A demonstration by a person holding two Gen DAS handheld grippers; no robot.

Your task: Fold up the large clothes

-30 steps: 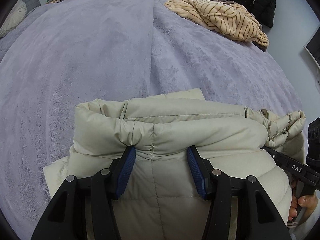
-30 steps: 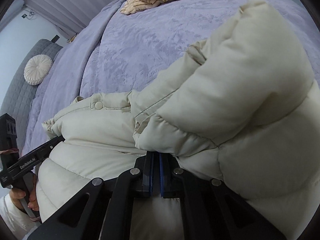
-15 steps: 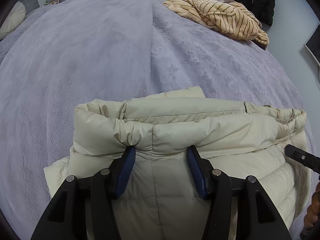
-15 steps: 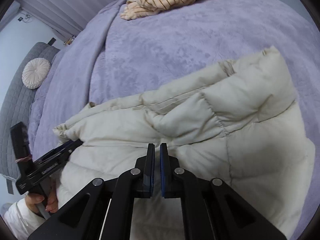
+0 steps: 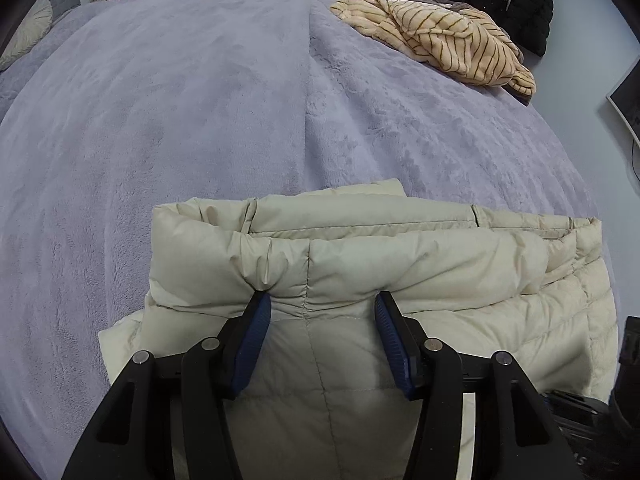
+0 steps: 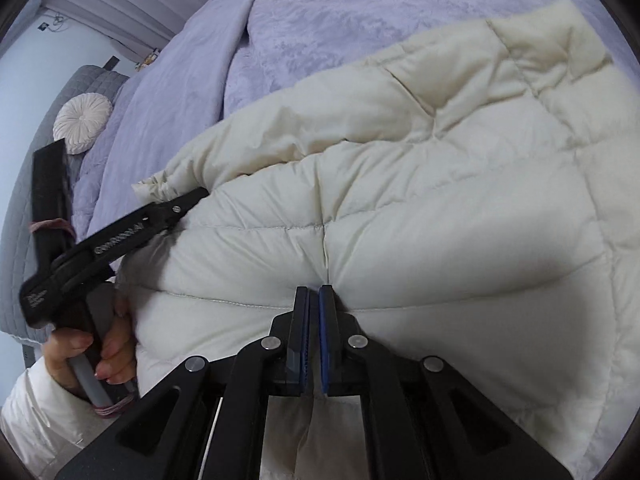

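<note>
**Operator:** Two grippers are on the garment. Report jaw state, then surroundings.

**Inspector:** Left gripper (image 5: 322, 306): jaws spread wide, blue pads (image 5: 256, 328) resting against the folded-over edge of the cream puffer jacket (image 5: 360, 264), pinching nothing. Right gripper (image 6: 314, 300): jaws nearly together, a thin gap between them, tips pressed into a quilted seam. No fabric is visibly clamped, though a thin fold between the tips cannot be ruled out.

**Operator:** Jacket position?

**Inspector:** It lies on the lavender bedspread (image 5: 200, 120), near the bed's edge, one layer doubled over another with the fold running across both grippers. A striped fleece garment (image 5: 440, 40) lies well apart at the far side, a black coat (image 5: 516, 0) beyond it, and a round cushion (image 6: 82, 120) sits by the headboard.

**Operator:** Step in hand?

**Inspector:** Judged as the end of one fold: the doubled layer is laid down and being pressed flat.

**Operator:** Next requirement?

**Inspector:** Probably a second fold. Padding is bulky and springy, so each gripper needs a firm bite through both layers at the outer edge before lifting; otherwise the upper layer may slide or puff open.
</note>
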